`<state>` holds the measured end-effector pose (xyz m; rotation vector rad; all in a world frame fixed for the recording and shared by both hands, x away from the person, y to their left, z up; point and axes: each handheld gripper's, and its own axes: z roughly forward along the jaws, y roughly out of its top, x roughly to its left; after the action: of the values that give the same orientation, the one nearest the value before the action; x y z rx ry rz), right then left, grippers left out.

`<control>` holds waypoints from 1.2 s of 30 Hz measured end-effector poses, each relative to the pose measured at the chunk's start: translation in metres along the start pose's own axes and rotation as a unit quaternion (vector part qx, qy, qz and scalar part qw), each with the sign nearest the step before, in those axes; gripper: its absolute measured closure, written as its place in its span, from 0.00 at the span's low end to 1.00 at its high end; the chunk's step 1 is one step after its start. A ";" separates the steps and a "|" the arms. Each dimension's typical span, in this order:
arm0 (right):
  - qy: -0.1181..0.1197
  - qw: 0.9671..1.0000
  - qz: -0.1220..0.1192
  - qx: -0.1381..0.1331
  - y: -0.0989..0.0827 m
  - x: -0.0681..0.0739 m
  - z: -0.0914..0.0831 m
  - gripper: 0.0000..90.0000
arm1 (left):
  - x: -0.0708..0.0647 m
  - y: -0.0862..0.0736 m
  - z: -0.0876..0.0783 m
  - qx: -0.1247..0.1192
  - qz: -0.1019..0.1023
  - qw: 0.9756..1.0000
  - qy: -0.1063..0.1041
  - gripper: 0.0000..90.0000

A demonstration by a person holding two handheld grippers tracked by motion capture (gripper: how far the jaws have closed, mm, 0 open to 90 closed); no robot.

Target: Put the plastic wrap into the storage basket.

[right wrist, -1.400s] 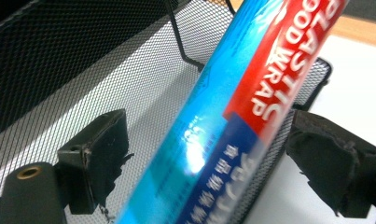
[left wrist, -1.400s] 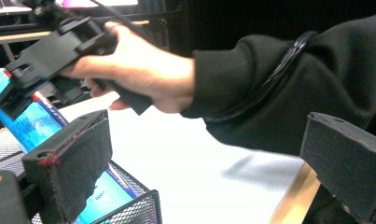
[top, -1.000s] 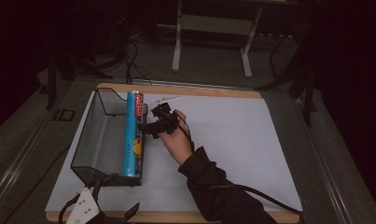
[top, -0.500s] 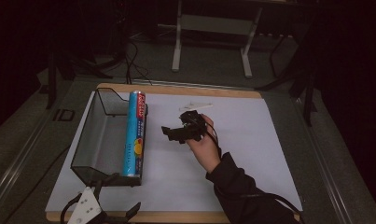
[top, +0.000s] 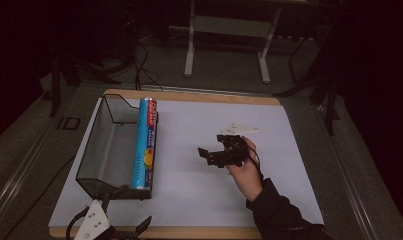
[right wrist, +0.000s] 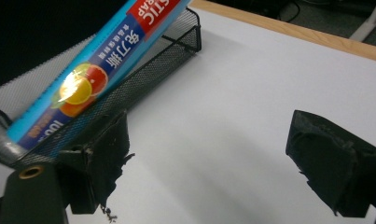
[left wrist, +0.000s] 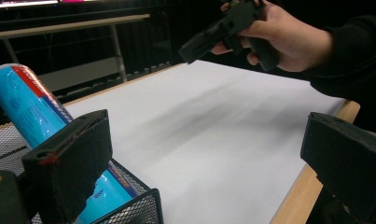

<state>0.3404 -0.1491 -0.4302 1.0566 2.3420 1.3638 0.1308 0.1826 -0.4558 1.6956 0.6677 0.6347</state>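
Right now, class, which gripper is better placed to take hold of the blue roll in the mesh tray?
Left. The left gripper sits open by the near end of the blue roll in the mesh tray; the right gripper is open, apart over bare table.

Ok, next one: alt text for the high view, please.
A blue plastic-wrap box lies along the right edge of a black mesh tray on a white table. To its right, the right hand-held gripper hovers open and empty; the left hand-held gripper sits at the bottom edge.
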 end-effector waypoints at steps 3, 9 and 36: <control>-0.005 1.000 -0.001 -0.002 -0.009 -0.005 -0.011 0.15 | 0.000 0.000 0.000 -0.001 0.000 1.000 0.000 0.03; -0.006 1.000 0.002 0.004 -0.027 -0.014 -0.030 0.15 | 0.000 0.000 0.000 0.000 0.000 1.000 0.000 0.03; -0.033 0.999 -0.027 -0.003 -0.090 -0.006 -0.089 0.15 | 0.000 0.000 0.001 0.001 -0.001 1.000 -0.002 0.03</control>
<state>0.2564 -0.2397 -0.4581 1.0141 2.3008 1.2958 0.1312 0.1824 -0.4562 1.6975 0.6675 0.6291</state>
